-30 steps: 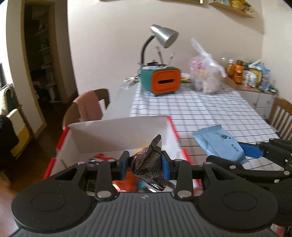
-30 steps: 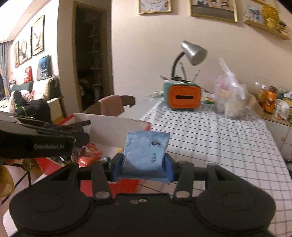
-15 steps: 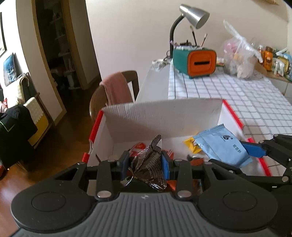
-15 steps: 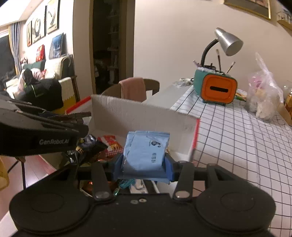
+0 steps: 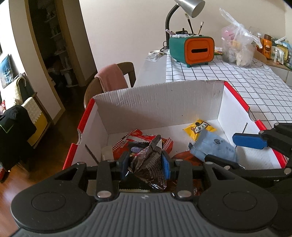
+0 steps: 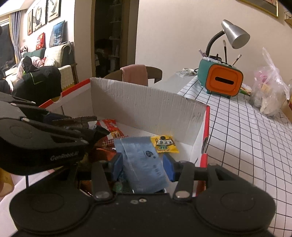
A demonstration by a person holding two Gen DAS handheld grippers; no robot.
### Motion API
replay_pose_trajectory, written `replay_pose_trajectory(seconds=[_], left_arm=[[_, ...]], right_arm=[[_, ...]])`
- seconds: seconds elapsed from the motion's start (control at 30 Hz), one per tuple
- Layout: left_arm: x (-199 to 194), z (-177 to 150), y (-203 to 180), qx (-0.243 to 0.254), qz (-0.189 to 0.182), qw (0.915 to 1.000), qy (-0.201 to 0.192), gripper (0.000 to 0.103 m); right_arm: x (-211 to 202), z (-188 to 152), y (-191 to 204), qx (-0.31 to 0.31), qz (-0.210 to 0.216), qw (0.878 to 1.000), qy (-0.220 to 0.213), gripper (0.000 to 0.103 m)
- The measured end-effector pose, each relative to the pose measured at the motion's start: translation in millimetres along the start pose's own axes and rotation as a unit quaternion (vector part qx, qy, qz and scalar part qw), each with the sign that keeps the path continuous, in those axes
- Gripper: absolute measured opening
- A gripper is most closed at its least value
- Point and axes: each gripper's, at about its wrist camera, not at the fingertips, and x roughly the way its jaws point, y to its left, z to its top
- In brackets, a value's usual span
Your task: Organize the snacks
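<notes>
A white cardboard box (image 5: pixel 160 102) with red rims holds several snack packets, among them a small yellow packet (image 5: pixel 199 127) and a red packet (image 5: pixel 144 136). My left gripper (image 5: pixel 145 162) is shut on a dark crinkled foil packet (image 5: pixel 149 164) and hangs over the box's near left part. My right gripper (image 6: pixel 143 164) is open over the box. A light blue packet (image 6: pixel 144 164) lies loose between its blue pads, dropping into the box. The blue packet (image 5: pixel 213 147) and the right gripper's blue pad (image 5: pixel 249 141) also show in the left wrist view.
The box (image 6: pixel 146 107) stands at the edge of a table with a checked cloth (image 6: pixel 246 131). At the back are a teal and orange holder (image 5: pixel 191 48), a desk lamp (image 5: pixel 189 5) and a plastic bag (image 5: pixel 237 47). A chair with a pink cloth (image 5: pixel 113 78) stands at the left.
Both grippers moved forward and down over the box. My right gripper opened and let go of the blue packet, which tilts down into the box. The left stays shut on the foil packet.
</notes>
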Motion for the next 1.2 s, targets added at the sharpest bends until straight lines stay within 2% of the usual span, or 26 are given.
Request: replay_pose_trajectory(seconds=[0.1,0.17,0.27,0.47,0.53,0.77,1.0,1.2], left_arm=[[-4.9,-0.6,0.5,-0.003,-0.005,1.0000,-0.007,0.042],[-9.7,-0.5,0.2,-0.004,-0.003,0.9999,-0.015,0.054],[-17.5,-0.4,-1.9,-0.004,-0.004,0.9996,-0.027,0.062],[-34.8,-1.7,-7.1,-0.005,-0.006,0.9988,-0.048,0.073],[-39.9,-2.4,-7.5,-0.006,-0.010,0.9985,-0.054,0.076],[-59.6,-5.7,-9.0,-0.005,-0.023,0.9964,-0.081,0.088],[-72.4,-8.2,-11.1,-0.015,-0.039,0.9946,-0.095,0.091],[-82.9,-12.1,-15.3,-0.019,-0.046,0.9934,-0.104,0.091]], right_arm=[[-5.0,-1.2,-5.1,0.005,0.000,1.000,-0.006,0.056],[-9.7,-1.9,-10.3,0.012,0.004,1.000,-0.013,0.062],[-18.2,-4.1,-15.5,0.019,0.012,0.999,-0.023,0.067],[-40.2,-7.5,-21.9,0.018,0.017,0.998,-0.050,0.077],[-46.4,-9.2,-24.2,0.020,0.014,0.998,-0.059,0.084],[-63.4,-14.2,-36.6,0.043,0.025,0.995,-0.081,0.099],[-82.6,-22.3,-42.9,0.067,0.039,0.992,-0.097,0.103],[-99.0,-27.5,-40.7,0.072,0.033,0.990,-0.115,0.103]])
